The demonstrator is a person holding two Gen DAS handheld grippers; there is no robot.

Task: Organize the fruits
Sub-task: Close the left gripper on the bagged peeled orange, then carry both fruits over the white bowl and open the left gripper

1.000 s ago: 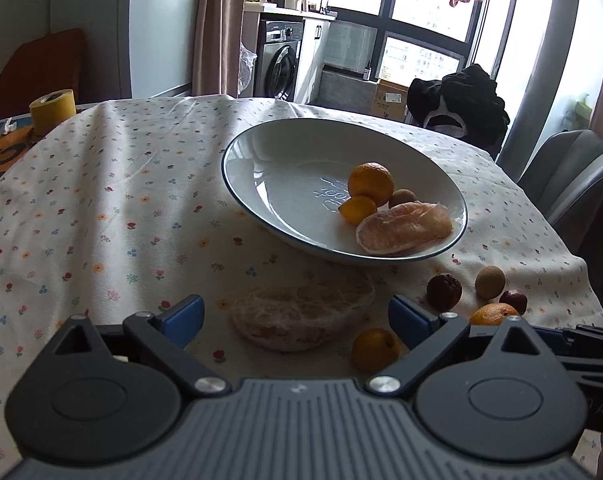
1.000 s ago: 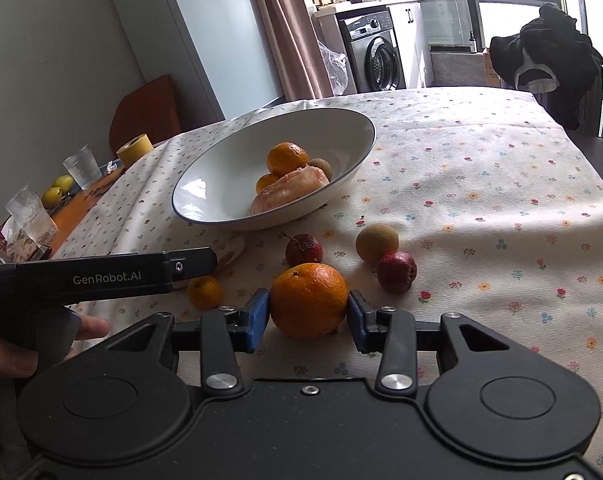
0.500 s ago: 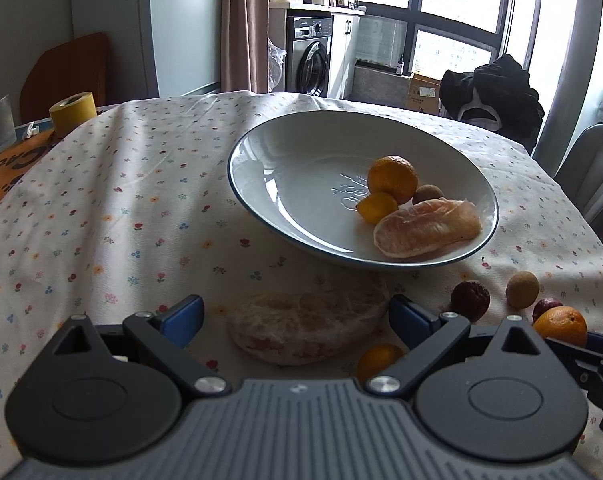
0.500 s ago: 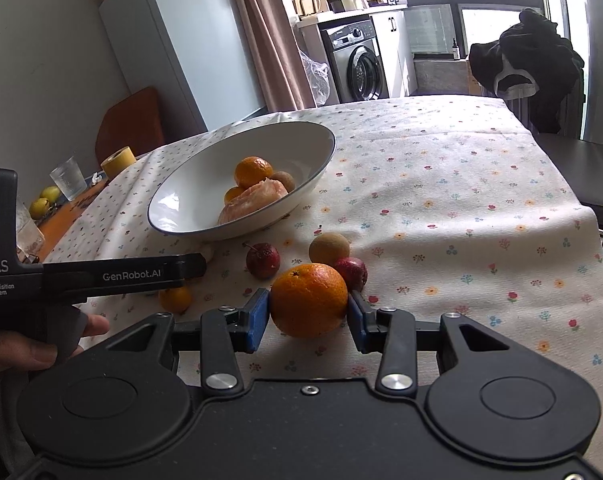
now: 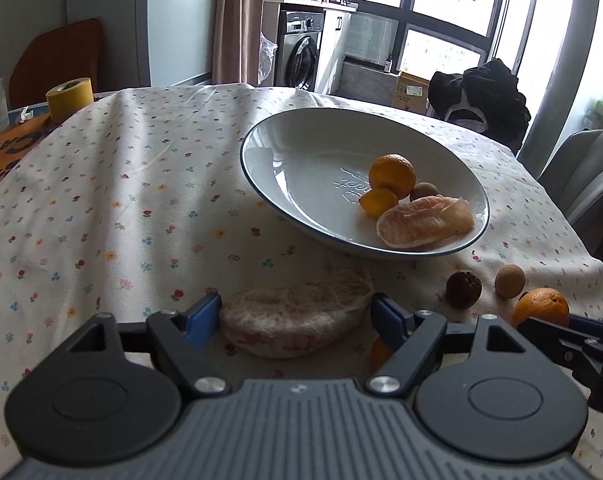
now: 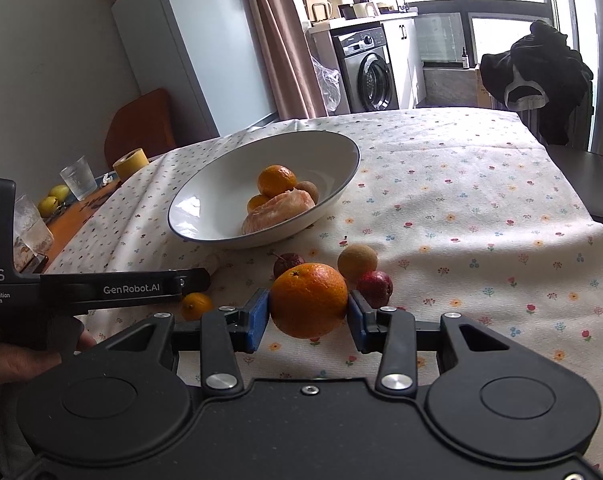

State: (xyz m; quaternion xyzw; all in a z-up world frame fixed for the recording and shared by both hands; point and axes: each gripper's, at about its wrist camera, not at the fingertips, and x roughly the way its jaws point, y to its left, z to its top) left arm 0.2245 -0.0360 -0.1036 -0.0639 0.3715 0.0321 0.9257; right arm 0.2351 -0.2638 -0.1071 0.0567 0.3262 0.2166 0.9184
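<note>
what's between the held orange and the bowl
In the right wrist view, a dark red fruit on the cloth lies between the orange in the right gripper and the bowl.

left gripper (image 5: 295, 316) low over the table, fingers level & pointing fwd, blue pads (image 5: 200, 317) closed onto both ends of what's between them. right gripper (image 6: 308, 315) lifted, level, pads (image 6: 256, 318) pressed on both sides of its load. bare hand (image 6: 19, 360) wraps the left handle.
</note>
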